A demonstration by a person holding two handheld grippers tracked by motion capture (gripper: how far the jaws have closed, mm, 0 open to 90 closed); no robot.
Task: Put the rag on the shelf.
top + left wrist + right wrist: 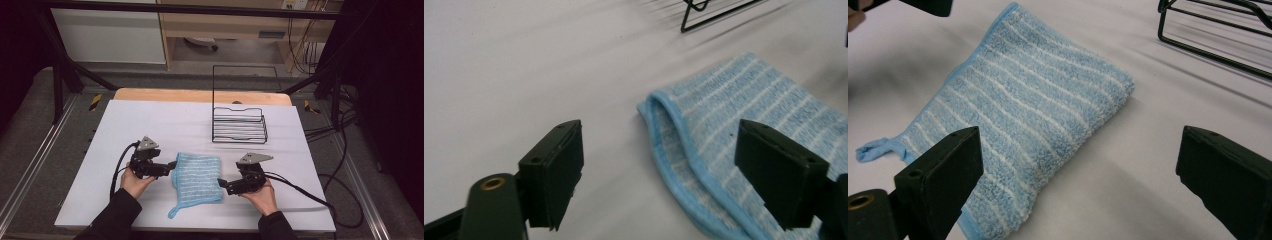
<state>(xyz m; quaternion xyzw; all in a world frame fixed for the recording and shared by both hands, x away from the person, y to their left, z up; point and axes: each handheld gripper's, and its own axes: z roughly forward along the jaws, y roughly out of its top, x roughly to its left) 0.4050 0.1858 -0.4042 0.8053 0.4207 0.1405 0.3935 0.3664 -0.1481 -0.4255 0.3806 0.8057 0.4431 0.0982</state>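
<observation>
The left gripper has its 2 black jaws spread wide, and nothing is between them but the cloth's edge and bare table. In the left gripper view, one jaw is over the white table and the other is over the blue cloth. The folded edge of the cloth lies in the gap. In the high view, the left gripper points to the right, and its tips are right at the left edge of the cloth. The left hand holds it from behind, low over the table, and a dark sleeve comes in from the bottom.

The right gripper has its 2 jaws wide apart too. They hold nothing. One jaw is over the near side of the cloth, and the other is over the table. In the high view, the right gripper points to the left, just beside the right edge of the cloth. The right hand holds it from behind.

The cloth lies flat on the white table, between the 2 grippers. It is folded, blue with thin white stripes. A small loop sticks out at its near corner.

A black wire rack stands farther back on the table, well apart from the cloth.
</observation>
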